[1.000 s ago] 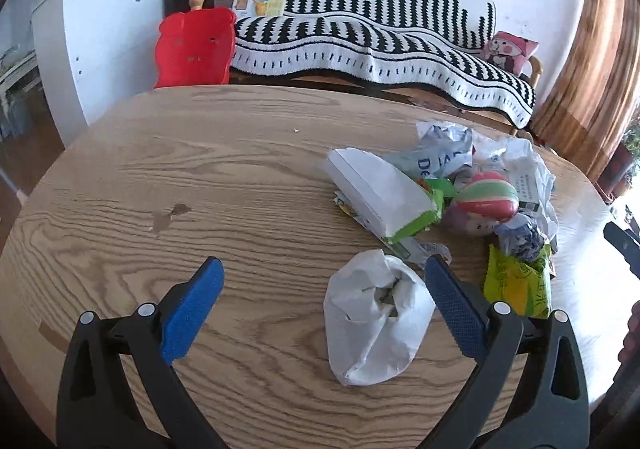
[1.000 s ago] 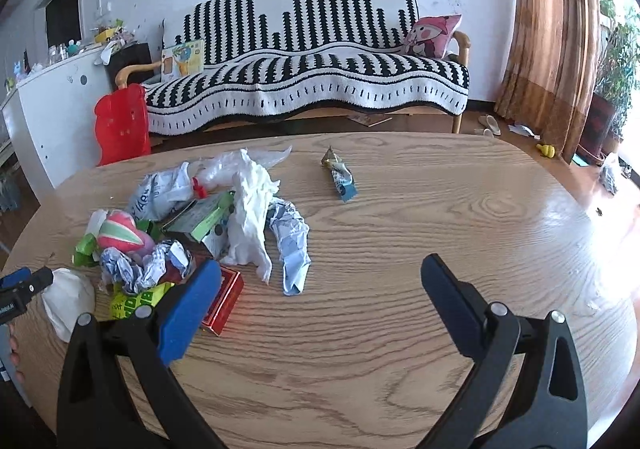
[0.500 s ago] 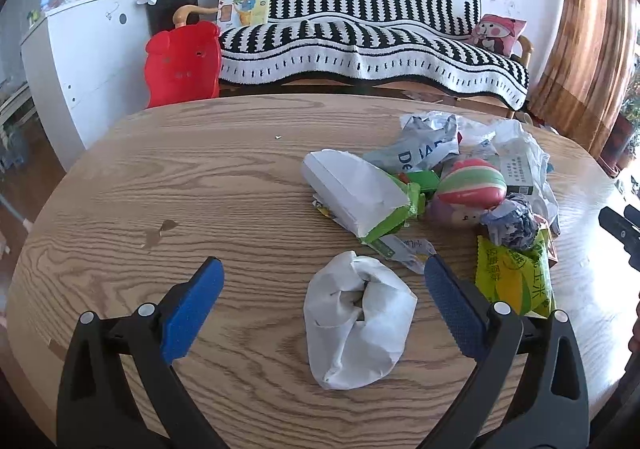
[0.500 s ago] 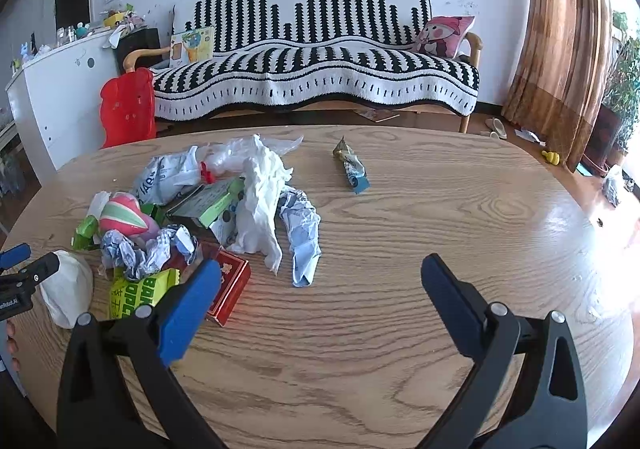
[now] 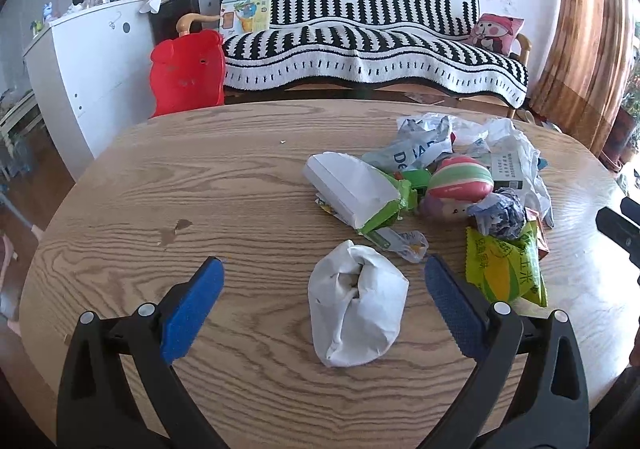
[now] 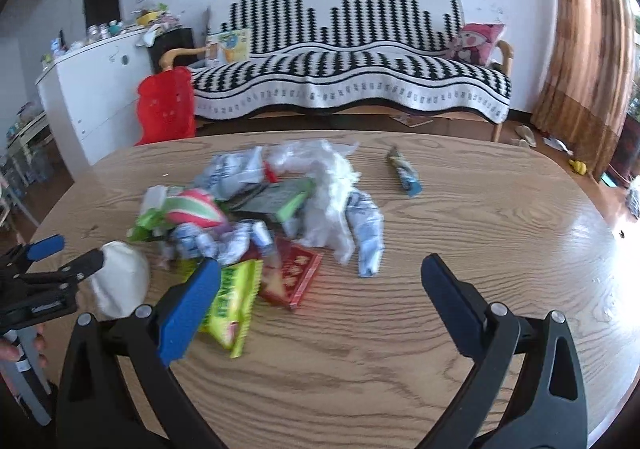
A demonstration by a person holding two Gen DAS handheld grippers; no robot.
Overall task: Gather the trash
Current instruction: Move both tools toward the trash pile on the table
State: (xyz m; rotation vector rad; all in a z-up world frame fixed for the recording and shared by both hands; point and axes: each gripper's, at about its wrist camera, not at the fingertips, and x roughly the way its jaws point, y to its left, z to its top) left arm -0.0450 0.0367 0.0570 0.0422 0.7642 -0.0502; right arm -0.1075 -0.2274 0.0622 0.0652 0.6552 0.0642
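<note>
— Two grippers, how do they stand?
— My left gripper (image 5: pixel 324 281) gapes wide around the white paper wad (image 5: pixel 357 309), not touching. My right gripper (image 6: pixel 320 281) gapes wide too; trash pile (image 6: pixel 260 209) at eleven o'clock.

This is a lived-in home sitting room. Behind the oval wooden worktop (image 5: pixel 208 185) stands a sofa (image 5: pixel 372 49) draped in a black-and-white patterned throw, with a pink cartoon cushion (image 5: pixel 496 33) at its right end. Left of the sofa are a red plastic child's chair (image 5: pixel 187 77) and a white cabinet (image 5: pixel 96 61) cluttered on top. Right of the sofa hangs a brown curtain (image 5: pixel 580 33).
</note>
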